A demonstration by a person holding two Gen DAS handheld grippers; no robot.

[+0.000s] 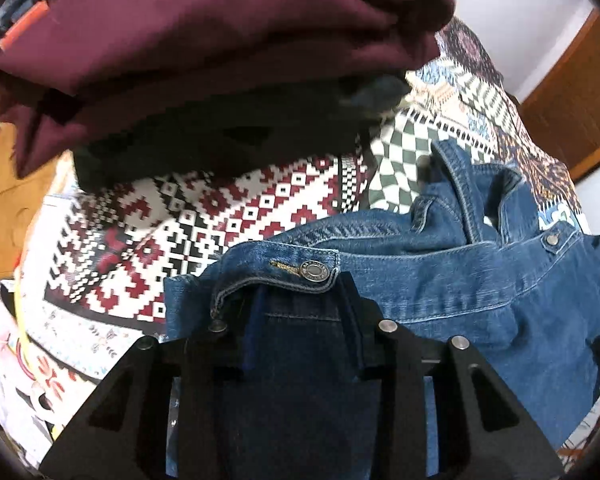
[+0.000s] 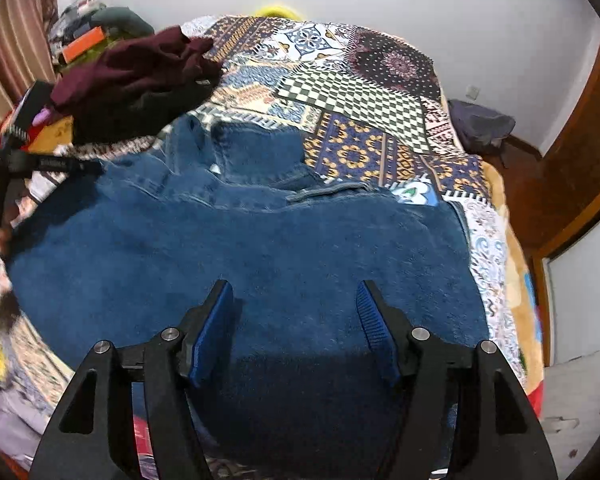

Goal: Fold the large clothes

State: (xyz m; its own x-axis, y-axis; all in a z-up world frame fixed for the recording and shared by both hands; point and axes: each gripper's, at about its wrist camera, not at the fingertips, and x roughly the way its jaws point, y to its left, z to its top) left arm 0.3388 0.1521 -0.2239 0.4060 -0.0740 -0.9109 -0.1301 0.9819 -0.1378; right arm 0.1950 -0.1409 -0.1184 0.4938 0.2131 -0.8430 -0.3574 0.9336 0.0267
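A blue denim jacket (image 1: 440,280) lies spread on a patchwork bedspread (image 1: 172,224). In the left wrist view my left gripper (image 1: 304,300) is shut on the jacket's edge. A hem band with a metal button (image 1: 313,270) lies just past the fingertips, and dark denim fills the gap between the jaws. In the right wrist view the jacket (image 2: 260,240) covers the near part of the bedspread (image 2: 360,112). My right gripper (image 2: 294,286) hovers over the jacket's broad panel. It is open, its blue pads (image 2: 214,332) wide apart, with nothing between them.
A maroon garment (image 2: 140,68) rests on a dark one (image 2: 140,116) at the bed's far left; both (image 1: 220,28) loom close in the left wrist view. A grey-purple bag (image 2: 480,124) sits at the bed's far right. Wooden door trim (image 2: 572,160) runs along the right.
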